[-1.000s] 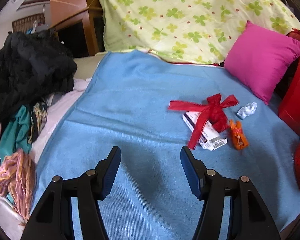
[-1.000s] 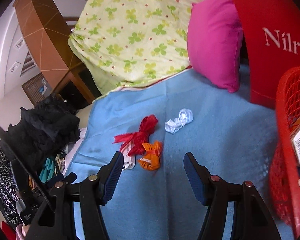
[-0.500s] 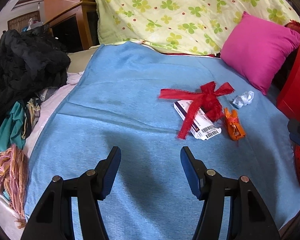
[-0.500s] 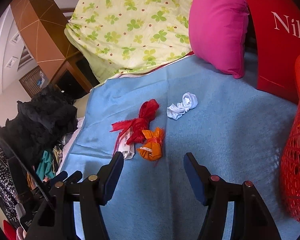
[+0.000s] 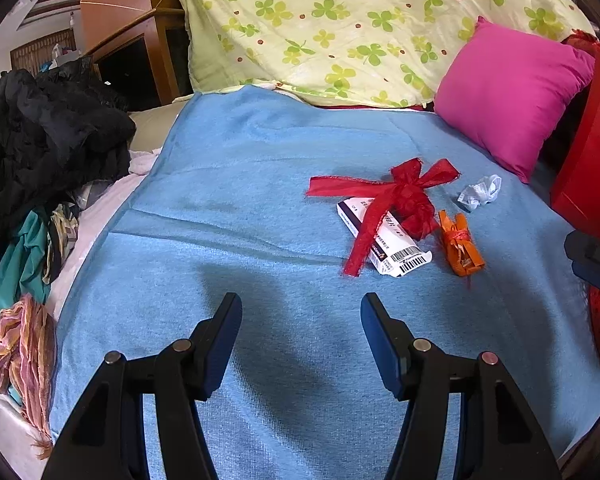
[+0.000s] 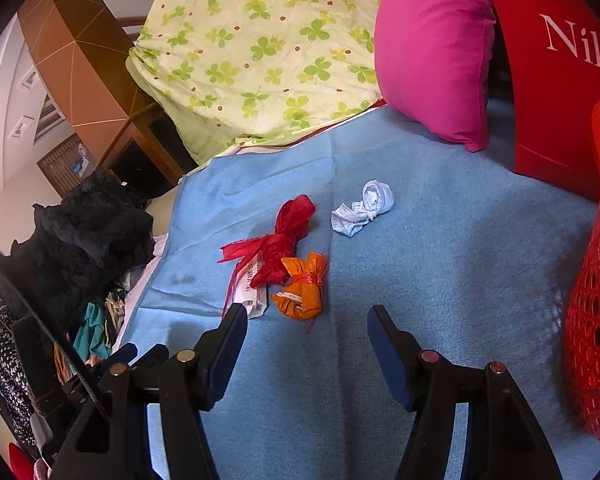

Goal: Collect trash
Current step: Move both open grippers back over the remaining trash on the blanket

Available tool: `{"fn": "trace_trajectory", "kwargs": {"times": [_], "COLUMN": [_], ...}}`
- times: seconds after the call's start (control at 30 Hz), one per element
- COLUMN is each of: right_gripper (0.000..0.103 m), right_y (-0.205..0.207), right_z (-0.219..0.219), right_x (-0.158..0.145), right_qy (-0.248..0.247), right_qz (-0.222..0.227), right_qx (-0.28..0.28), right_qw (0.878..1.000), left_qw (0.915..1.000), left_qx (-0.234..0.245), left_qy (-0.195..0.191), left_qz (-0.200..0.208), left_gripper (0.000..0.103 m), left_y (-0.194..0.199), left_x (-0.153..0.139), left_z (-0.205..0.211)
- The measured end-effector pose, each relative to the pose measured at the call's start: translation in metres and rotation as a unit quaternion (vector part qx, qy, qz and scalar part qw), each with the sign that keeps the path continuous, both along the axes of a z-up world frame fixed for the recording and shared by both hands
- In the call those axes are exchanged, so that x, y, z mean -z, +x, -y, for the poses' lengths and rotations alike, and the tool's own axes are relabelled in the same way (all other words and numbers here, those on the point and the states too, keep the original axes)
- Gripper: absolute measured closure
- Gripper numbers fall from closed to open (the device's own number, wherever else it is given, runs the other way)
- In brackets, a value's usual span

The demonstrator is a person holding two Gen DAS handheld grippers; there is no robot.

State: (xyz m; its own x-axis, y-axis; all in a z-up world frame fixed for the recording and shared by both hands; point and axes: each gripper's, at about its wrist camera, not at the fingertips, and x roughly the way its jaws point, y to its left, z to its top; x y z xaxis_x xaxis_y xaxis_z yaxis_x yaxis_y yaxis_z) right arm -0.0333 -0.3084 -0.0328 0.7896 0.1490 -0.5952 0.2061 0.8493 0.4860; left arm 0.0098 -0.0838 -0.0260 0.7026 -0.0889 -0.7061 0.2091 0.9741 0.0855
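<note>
left tongs (image 5: 301,316): wide, empty | right tongs (image 6: 307,326): wide, empty | wrapper (image 6: 302,291) just ahead, touching ribbon (image 6: 278,246) on box (image 6: 252,286) | risk: ribbon snags, drags box

The blue blanket (image 5: 228,208) looks like soft matt cloth with a fine woven grain. The ribbon (image 5: 396,196) is thin red fabric with frayed edges. The box (image 5: 396,248) under it is smooth printed cardboard. The white wad (image 6: 362,212) seems crumpled paper. The basket (image 6: 596,320) is glossy red plastic mesh. The pink pillow (image 5: 512,96) is smooth cloth.
</note>
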Motion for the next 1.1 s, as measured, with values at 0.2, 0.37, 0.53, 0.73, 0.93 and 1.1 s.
{"fn": "trace_trajectory", "kwargs": {"times": [0.2, 0.37, 0.53, 0.73, 0.93, 1.1], "right_gripper": [0.036, 0.036, 0.036, 0.036, 0.037, 0.048], "right_y": [0.003, 0.006, 0.008, 0.01, 0.026, 0.048], "right_z": [0.0, -0.001, -0.001, -0.001, 0.0, 0.007], "right_x": [0.004, 0.008, 0.01, 0.012, 0.017, 0.031], "right_qy": [0.003, 0.006, 0.007, 0.008, 0.015, 0.048], "right_qz": [-0.001, -0.003, -0.003, -0.004, -0.001, -0.017], "right_qx": [-0.001, -0.002, -0.004, -0.003, -0.012, -0.018], "right_qw": [1.0, 1.0, 1.0, 1.0, 1.0, 0.999], "left_qw": [1.0, 0.9999, 0.9999, 0.9999, 0.9999, 0.9997], "left_qx": [0.005, 0.007, 0.008, 0.011, 0.01, 0.013], "left_qy": [0.004, 0.007, 0.008, 0.008, 0.005, -0.013], "left_qz": [0.003, 0.005, 0.005, 0.004, -0.002, -0.015], "left_gripper": [0.04, 0.04, 0.04, 0.04, 0.04, 0.04], "left_y": [-0.001, -0.002, -0.003, -0.003, -0.002, 0.005], "left_x": [-0.001, -0.001, -0.001, 0.0, 0.002, 0.003], "left_z": [0.004, 0.008, 0.01, 0.014, 0.015, 0.013]}}
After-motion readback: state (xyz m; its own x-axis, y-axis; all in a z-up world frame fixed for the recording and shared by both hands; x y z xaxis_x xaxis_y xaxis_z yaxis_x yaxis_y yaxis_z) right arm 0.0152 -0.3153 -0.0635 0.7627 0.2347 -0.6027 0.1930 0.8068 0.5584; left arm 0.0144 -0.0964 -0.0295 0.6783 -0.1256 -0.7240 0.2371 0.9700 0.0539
